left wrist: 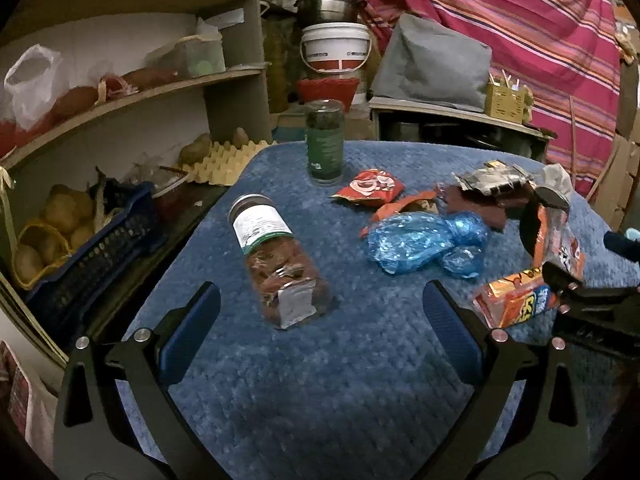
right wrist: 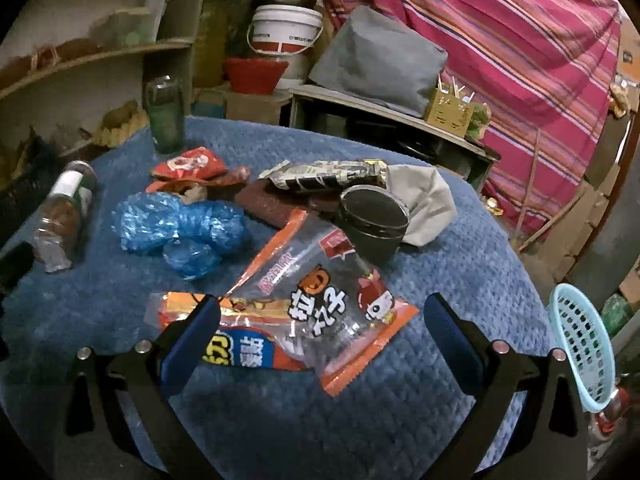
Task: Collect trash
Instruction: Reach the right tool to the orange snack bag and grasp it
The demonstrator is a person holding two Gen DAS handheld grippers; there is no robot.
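Observation:
Trash lies on a blue plush table cover [left wrist: 320,380]. A clear jar [left wrist: 276,256] lies on its side just ahead of my open left gripper [left wrist: 320,312]. Crumpled blue plastic [left wrist: 420,242] [right wrist: 180,226], a red snack wrapper [left wrist: 370,188] [right wrist: 188,166] and a brown wrapper [right wrist: 264,200] lie mid-table. My right gripper [right wrist: 320,320] is open over a clear orange-edged snack bag [right wrist: 332,300] and an orange chip wrapper [right wrist: 240,344]. A dark round tin [right wrist: 372,226] stands behind them. The right gripper's finger [left wrist: 560,280] shows in the left wrist view.
A green upright jar [left wrist: 325,144] stands at the table's far edge. Shelves with a blue crate [left wrist: 100,248] of potatoes are on the left. A light blue basket [right wrist: 584,344] hangs off the right edge. A grey cloth [right wrist: 424,200] lies behind the tin.

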